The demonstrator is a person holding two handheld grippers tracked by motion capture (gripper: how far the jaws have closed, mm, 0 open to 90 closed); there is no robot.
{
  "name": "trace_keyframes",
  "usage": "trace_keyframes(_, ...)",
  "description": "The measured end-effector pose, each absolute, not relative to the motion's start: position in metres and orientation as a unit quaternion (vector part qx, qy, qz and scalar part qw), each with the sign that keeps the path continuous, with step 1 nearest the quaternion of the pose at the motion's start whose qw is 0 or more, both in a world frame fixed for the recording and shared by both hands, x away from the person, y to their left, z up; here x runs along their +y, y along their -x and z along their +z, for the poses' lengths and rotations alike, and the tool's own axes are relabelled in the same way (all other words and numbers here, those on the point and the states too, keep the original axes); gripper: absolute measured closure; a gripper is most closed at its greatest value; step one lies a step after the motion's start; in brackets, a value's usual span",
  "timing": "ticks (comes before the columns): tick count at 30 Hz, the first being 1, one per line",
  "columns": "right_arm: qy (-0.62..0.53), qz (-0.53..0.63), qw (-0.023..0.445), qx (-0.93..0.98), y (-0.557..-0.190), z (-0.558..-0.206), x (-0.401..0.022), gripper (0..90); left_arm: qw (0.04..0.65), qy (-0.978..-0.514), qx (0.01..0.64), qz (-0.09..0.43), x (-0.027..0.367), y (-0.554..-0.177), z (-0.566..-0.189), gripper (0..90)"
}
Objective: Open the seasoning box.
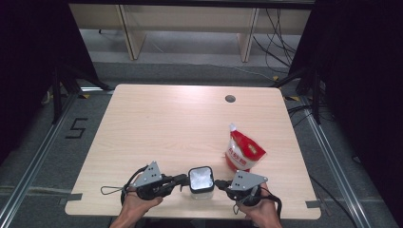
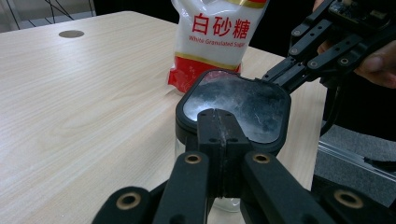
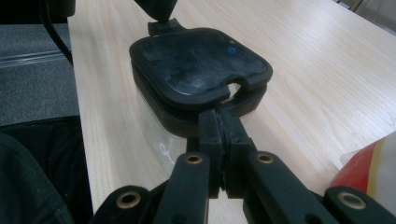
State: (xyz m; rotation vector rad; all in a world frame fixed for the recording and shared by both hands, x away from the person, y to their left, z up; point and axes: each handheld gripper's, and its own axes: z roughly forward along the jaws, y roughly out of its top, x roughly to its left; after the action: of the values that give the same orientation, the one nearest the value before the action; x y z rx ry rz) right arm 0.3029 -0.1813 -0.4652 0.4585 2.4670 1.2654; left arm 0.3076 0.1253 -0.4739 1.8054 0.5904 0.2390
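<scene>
A clear container with a black square lid stands near the table's front edge. My left gripper is shut, its tips against the lid's left side; in the left gripper view the closed jaws meet the lid's rim. My right gripper is shut too, and its tips touch the lid's right side. In the right gripper view its joined tips sit at a notch in the lid. A red and white sugar bag stands just behind the container to the right.
The light wooden table has a round cable hole at the back right. Its front edge lies right below both hands. Dark floor, rails and cables surround the table.
</scene>
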Motion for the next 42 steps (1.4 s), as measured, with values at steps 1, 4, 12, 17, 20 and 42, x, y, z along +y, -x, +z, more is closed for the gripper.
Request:
trace_keyframes(1, -0.158, 0.444, 0.163, 0.866, -0.303, -0.465, -0.181, 89.2, 0.575, -0.772, 0.250, 0.102, 0.125, -0.308, -0.474, 89.0)
trace_keyframes(4, -0.157, 0.447, 0.164, 0.865, -0.303, -0.462, -0.181, 89.2, 0.574, -0.776, 0.240, 0.104, 0.126, -0.309, -0.473, 88.9)
trace_keyframes(12, -0.151, 0.455, 0.165, 0.862, -0.304, -0.457, -0.179, 89.3, 0.595, -0.761, 0.239, 0.098, 0.134, -0.304, -0.469, 63.7)
trace_keyframes(17, -0.149, 0.459, 0.168, 0.859, -0.303, -0.453, -0.175, 89.2, 0.555, -0.794, 0.235, 0.084, 0.142, -0.303, -0.484, 54.0)
trace_keyframes(20, -0.152, 0.464, 0.169, 0.857, -0.302, -0.450, -0.172, 89.2, 0.536, -0.808, 0.228, 0.089, 0.140, -0.307, -0.493, 52.0)
trace_keyframes(42, -0.116, 0.484, 0.182, 0.848, -0.303, -0.425, -0.126, 88.5, 0.493, -0.837, 0.205, 0.116, 0.124, -0.312, -0.510, 73.3)
